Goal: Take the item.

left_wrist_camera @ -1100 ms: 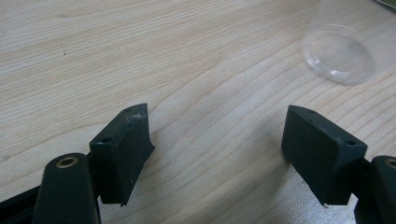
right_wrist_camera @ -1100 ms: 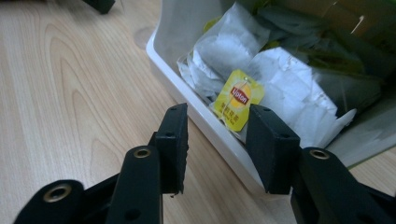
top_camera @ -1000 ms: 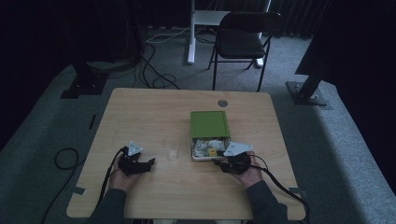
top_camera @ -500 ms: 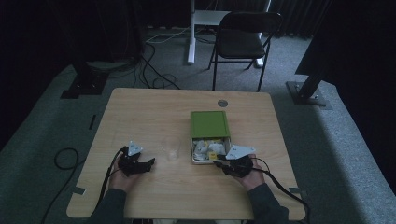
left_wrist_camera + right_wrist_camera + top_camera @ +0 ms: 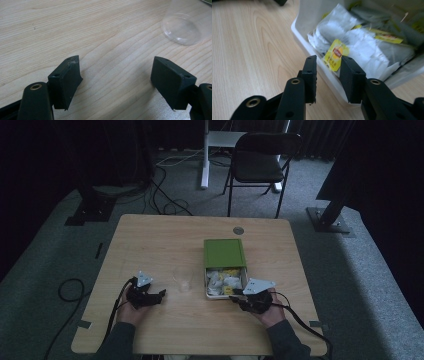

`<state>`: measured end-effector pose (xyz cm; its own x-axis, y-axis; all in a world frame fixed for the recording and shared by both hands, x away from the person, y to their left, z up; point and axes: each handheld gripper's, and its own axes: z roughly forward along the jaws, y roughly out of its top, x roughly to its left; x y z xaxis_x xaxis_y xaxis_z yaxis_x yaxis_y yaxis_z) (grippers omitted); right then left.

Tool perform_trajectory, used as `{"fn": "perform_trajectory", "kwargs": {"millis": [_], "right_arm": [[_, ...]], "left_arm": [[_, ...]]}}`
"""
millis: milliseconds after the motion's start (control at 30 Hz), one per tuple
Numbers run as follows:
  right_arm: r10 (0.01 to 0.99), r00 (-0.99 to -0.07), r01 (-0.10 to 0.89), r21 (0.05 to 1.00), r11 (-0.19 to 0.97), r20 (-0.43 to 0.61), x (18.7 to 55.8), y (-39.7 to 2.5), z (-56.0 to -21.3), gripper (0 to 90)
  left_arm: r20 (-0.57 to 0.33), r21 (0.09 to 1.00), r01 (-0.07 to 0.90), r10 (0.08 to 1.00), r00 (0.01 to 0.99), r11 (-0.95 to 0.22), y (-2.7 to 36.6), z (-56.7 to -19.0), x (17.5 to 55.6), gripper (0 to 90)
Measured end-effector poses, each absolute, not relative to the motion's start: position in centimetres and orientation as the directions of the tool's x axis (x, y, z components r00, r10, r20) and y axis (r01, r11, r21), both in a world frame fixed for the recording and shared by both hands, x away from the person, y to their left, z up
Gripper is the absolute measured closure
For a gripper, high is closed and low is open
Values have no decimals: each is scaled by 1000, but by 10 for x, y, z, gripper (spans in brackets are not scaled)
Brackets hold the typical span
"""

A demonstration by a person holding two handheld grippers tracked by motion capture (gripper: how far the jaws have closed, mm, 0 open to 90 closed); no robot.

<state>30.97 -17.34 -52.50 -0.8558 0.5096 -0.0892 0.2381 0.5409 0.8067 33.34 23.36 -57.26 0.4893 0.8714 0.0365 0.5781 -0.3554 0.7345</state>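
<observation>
**A:** Dim room, pale wooden table (image 5: 150, 240), a folding chair (image 5: 260, 165) on the carpet behind it. What is different from a second ago?

**B:** Very little. The right gripper (image 5: 235, 295) has slid a touch back toward the person while staying at the near right corner of the box (image 5: 207, 285). The left gripper (image 5: 159, 295) has not shifted.

**A:** And the box?

**B:** Right of centre on the table, its green lid (image 5: 224, 252) pushed away so the near half lies open, full of tea bags (image 5: 222, 279).

**A:** Has the right one got hold of a bag?

**B:** I would say not. In the right gripper view the jaws stand narrowed but parted, astride the white rim, with a yellow tag (image 5: 334, 58) showing in the gap (its far edge runs behind one jaw). It looks lined up, not pinched.

**A:** So that small retreat means what?

**B:** Most likely a re-aim on the tag before closing. Nothing has left the box, so lifting out a bag is yet to come.

**A:** The left side?

**B:** Jaws spread wide, empty, low over bare wood. A clear plastic cup (image 5: 181, 28) sits just ahead of them, between that gripper and the box, untouched. It is probably where a bag is meant to go.
</observation>
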Motion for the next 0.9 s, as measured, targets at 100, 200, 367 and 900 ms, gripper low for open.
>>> {"fn": "perform_trajectory", "kwargs": {"millis": [100, 200, 367, 900], "right_arm": [[539, -837, 239, 822, 518, -96, 310, -176, -522, 614], [563, -820, 241, 831, 501, -102, 311, -178, -519, 596], [579, -809, 240, 839, 487, -105, 311, -178, -518, 577], [604, -771, 203, 822, 532, -201, 317, -150, -518, 564]], "left_arm": [[36, 735, 578, 871, 489, -355, 234, -573, 333, 250], [37, 735, 578, 871, 489, -355, 234, -573, 333, 250], [37, 735, 578, 871, 489, -355, 234, -573, 333, 250], [37, 734, 578, 872, 489, -355, 234, -573, 333, 250]]}}
